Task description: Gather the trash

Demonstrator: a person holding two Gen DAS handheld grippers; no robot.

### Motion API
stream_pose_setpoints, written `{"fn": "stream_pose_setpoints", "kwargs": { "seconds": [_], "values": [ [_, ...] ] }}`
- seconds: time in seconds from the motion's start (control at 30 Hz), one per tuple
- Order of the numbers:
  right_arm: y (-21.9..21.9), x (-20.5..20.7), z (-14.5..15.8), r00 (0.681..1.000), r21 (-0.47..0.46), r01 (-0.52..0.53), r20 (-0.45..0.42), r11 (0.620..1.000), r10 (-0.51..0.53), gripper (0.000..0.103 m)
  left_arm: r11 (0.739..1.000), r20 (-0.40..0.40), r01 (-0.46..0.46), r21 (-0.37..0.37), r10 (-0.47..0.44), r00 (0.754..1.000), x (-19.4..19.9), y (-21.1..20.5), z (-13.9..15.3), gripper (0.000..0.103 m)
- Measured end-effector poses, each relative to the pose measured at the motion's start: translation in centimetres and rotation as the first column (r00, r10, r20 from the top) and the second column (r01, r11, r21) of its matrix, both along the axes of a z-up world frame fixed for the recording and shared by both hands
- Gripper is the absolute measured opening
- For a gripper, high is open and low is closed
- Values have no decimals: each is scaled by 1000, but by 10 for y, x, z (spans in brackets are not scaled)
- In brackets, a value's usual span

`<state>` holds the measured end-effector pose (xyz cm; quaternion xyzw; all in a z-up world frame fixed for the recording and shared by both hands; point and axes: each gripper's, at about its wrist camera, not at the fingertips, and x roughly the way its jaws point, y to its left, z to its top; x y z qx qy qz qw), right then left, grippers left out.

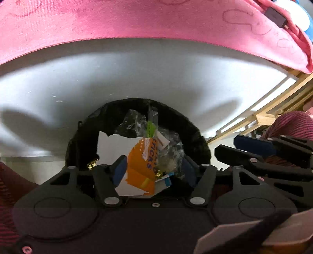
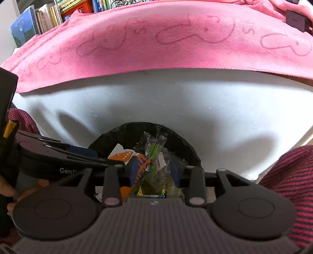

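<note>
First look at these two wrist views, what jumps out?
A black-lined trash bin sits dead centre below both tongs, stuffed with a torn orange and white carton and crumpled clear wrappers. Above it, a pink towel drapes over the top edge of a white panel, filling the upper part of both views. Both tongs, left and right, hang open over the bin.

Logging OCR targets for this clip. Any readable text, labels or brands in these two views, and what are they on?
"TICKS", blue letters, start cut off: orange carton in the black-lined bin.
"Gen", rest hidden: left gripper body, right wrist view.
"SKIP": edge of the pink towel, faint.
Book spines: too small to read.
</note>
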<state>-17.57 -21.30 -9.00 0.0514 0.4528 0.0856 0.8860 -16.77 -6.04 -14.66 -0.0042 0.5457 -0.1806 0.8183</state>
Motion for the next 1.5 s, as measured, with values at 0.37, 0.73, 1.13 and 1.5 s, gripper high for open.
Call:
{"fn": "stream_pose_setpoints", "kwargs": {
  "seconds": [0.37, 0.73, 1.13, 1.5],
  "values": [
    [6, 0, -8, 1000, 5, 0, -23, 1000, 1, 67, 997, -28, -46, 59, 47, 999, -5, 13, -8, 78],
    [10, 2, -15, 999, 1, 1, -49, 1000, -1, 76, 990, -44, -62, 125, 68, 997, -6, 15, -19, 84],
    [12, 3, -17, 998, -4, -3, -57, 1000, 3, 77, 989, -76, -62, 138, 73, 994, -5, 15, -26, 85],
    [13, 2, -17, 998, -4, -3, -56, 1000, 3, 78, 988, -80, -67, 138, 78, 994, -5, 16, -27, 85]
  ]
}}
